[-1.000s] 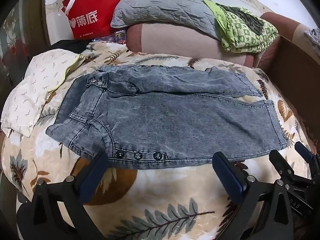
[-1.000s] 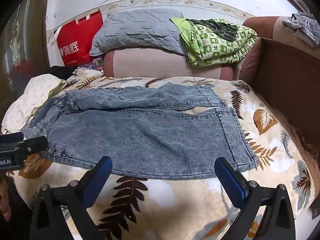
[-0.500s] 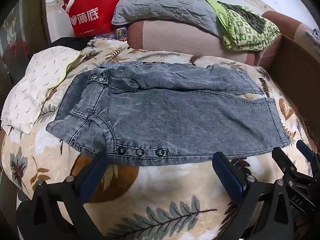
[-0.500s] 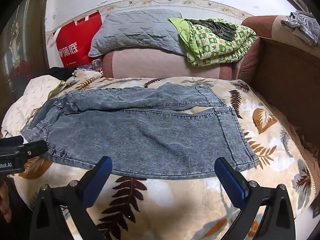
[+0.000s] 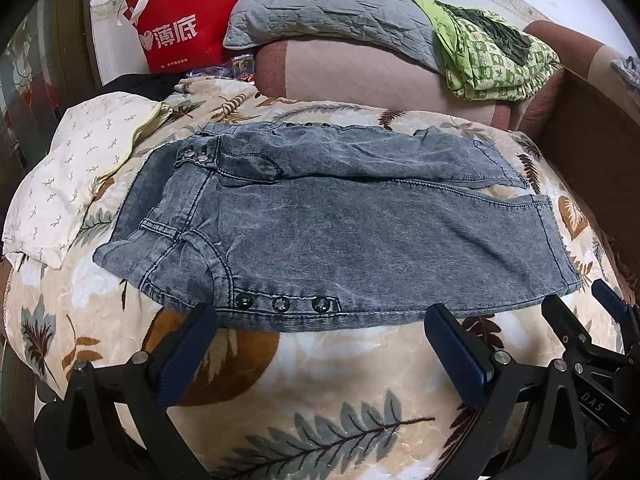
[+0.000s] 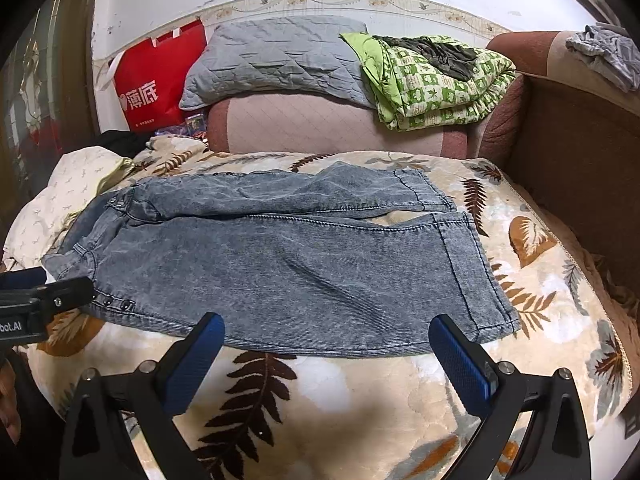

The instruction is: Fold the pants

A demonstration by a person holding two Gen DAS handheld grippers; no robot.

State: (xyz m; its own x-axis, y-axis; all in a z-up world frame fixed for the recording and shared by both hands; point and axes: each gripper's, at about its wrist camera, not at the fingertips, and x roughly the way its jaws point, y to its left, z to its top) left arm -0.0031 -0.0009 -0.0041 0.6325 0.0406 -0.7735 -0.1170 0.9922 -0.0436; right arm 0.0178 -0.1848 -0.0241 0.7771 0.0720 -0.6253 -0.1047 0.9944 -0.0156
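The pants [image 5: 340, 232] lie flat on the leaf-print blanket [image 5: 320, 392], waist toward the left gripper's side and leg hems toward the right gripper's side, the far leg partly tucked behind the near one. The left gripper [image 5: 320, 344] hangs with its jaws spread wide and empty just short of the near edge by the three buttons [image 5: 280, 303]. The right gripper [image 6: 326, 354] is likewise wide and empty, its fingertips [image 6: 208, 334] at the near leg's edge.
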